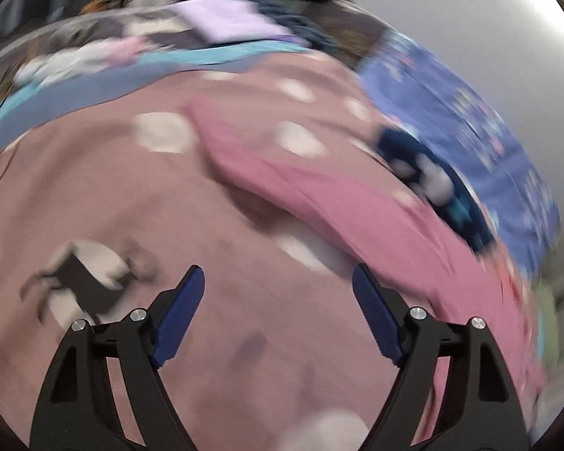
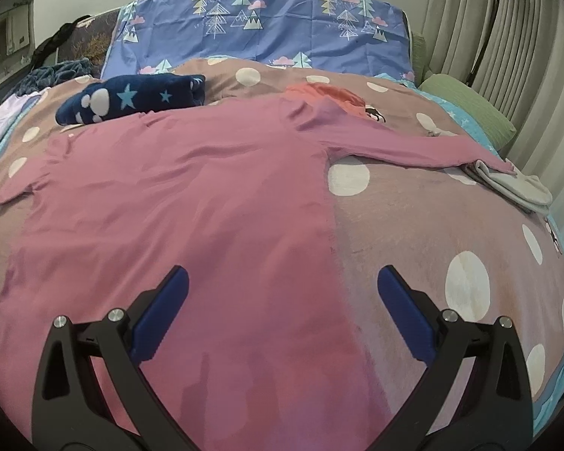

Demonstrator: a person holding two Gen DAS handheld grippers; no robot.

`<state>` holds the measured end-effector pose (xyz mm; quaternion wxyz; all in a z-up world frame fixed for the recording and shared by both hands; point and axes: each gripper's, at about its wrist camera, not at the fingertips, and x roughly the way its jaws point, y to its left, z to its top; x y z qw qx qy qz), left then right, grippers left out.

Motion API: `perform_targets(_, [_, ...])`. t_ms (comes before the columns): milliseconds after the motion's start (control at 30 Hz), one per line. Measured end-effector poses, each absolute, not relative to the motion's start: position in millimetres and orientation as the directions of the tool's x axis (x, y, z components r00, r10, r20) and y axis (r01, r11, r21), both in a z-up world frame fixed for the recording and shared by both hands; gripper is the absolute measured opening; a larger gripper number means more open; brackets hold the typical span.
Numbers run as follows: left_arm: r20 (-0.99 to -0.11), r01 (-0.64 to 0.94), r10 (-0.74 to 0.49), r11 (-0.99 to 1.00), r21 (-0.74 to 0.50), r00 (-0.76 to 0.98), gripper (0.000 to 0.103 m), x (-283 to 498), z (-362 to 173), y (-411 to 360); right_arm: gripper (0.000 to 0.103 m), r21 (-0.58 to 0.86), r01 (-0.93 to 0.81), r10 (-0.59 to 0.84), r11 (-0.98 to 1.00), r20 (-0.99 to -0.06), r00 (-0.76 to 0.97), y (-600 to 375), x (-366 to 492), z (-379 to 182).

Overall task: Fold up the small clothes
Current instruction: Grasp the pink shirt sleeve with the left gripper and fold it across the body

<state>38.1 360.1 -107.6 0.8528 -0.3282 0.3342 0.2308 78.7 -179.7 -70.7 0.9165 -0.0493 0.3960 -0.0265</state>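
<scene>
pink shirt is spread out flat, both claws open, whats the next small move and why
Probably lower the right claw onto the pink long-sleeved shirt's near right edge and pinch it: the shirt lies flat and unfolded on the polka-dot blanket, and both claws are open, holding nothing.

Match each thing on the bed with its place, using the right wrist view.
Things:
1. pink shirt
2. navy star blanket
3. grey cloth
4. blue tree-print pillow

Places:
A. at the head of the bed
B. spread flat, mid-bed
C. folded, far left
D. right, at the sleeve's end

Pairs: 1-B, 2-C, 3-D, 4-A
</scene>
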Motion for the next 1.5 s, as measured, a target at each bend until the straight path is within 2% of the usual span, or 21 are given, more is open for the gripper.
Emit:
perform_targets(100, [-0.723,-0.648,0.172,0.612,-0.455,0.669,0.082,54.2,-108.1,402.9,0.101,-0.115,0.026,-0.103,0.993,-0.737,0.668,-179.9,91.9,-78.5])
perform_targets(167, [-0.746,-0.670,0.181,0.607,-0.428,0.641,0.083,79.6,-107.5,422.4,0.101,-0.108,0.030,-0.101,0.994,-0.747,0.657,-178.6,98.1,-82.8])
perform_targets(267, [-0.802,-0.731,0.239,0.604,-0.318,0.547,0.088,125.1,-113.0,436.8,0.101,-0.100,0.017,-0.087,0.995,-0.761,0.643,-171.6,105.0,-89.1])
perform_targets(400, [-0.860,-0.799,0.313,0.579,-0.164,0.403,0.086,169.5,-131.6,459.9,0.101,-0.120,-0.018,-0.081,0.993,-0.766,0.637,-162.6,107.6,-92.9])
perform_targets(433, [-0.867,-0.807,0.315,0.570,-0.151,0.385,0.081,175.0,-135.6,465.8,0.101,-0.124,-0.019,-0.084,0.992,-0.765,0.639,-163.4,107.2,-92.9])
perform_targets(500, [-0.868,-0.809,0.305,0.563,-0.166,0.391,0.030,175.9,-137.8,470.8,0.101,-0.128,-0.010,-0.092,0.992,-0.761,0.642,-167.8,106.8,-92.5])
perform_targets(533, [-0.862,-0.803,0.291,0.562,-0.197,0.415,0.019,173.4,-135.4,473.2,0.101,-0.126,0.004,-0.099,0.992,-0.761,0.641,-173.2,107.5,-93.0])
perform_targets(600, [-0.832,-0.780,0.281,0.571,-0.256,0.478,0.010,167.2,-123.3,470.1,0.101,-0.119,0.026,-0.108,0.993,-0.764,0.637,-181.3,109.3,-94.4])
perform_targets(733, [-0.676,-0.579,0.219,0.729,-0.366,0.703,0.010,158.8,-62.4,425.6,0.101,-0.075,0.069,-0.101,0.995,-0.775,0.623,-197.0,112.9,-99.3])
perform_targets(900, [-0.483,-0.164,-0.053,0.903,-0.397,0.874,0.010,160.1,19.3,307.2,0.101,-0.030,0.060,-0.061,0.998,-0.770,0.635,-198.3,113.2,-98.0])
perform_targets(1033, [-0.438,0.101,-0.267,0.925,-0.367,0.858,0.010,170.0,36.9,197.8,0.101,-0.011,0.046,-0.038,0.999,-0.758,0.651,-200.1,107.3,-94.1])
perform_targets(1133, [-0.479,0.215,-0.374,0.910,-0.355,0.794,0.011,183.1,18.9,127.4,0.101,-0.007,0.067,-0.049,0.998,-0.758,0.650,-210.4,103.3,-93.9])
perform_targets(1167, [-0.503,0.228,-0.380,0.913,-0.338,0.776,0.015,186.1,11.5,110.2,0.101,-0.004,0.078,-0.054,0.997,-0.760,0.648,-215.0,102.1,-93.6])
perform_targets(1233, [-0.547,0.212,-0.345,0.932,-0.293,0.763,0.040,186.2,-6.9,94.4,0.101,0.008,0.097,-0.057,0.995,-0.758,0.650,-226.6,97.0,-91.0])
perform_targets(1300, [-0.567,0.160,-0.268,0.959,-0.234,0.779,0.049,185.7,-21.8,101.7,0.101,0.008,0.101,-0.061,0.995,-0.749,0.659,-235.7,92.6,-87.9])
perform_targets(1433, [-0.622,-0.029,-0.016,0.998,-0.062,0.782,0.059,183.7,-48.9,157.7,0.101,0.002,0.132,-0.088,0.991,-0.734,0.673,-255.2,88.9,-87.4])
perform_targets(1467, [-0.638,-0.057,0.008,0.997,-0.056,0.770,0.059,184.7,-52.2,172.4,0.101,0.015,0.134,-0.079,0.991,-0.739,0.669,-258.1,89.9,-89.5])
perform_targets(1500, [-0.666,-0.090,0.019,0.993,-0.073,0.746,0.059,184.9,-59.6,191.5,0.096,0.034,0.129,-0.061,0.991,-0.744,0.665,-259.7,91.5,-91.8])
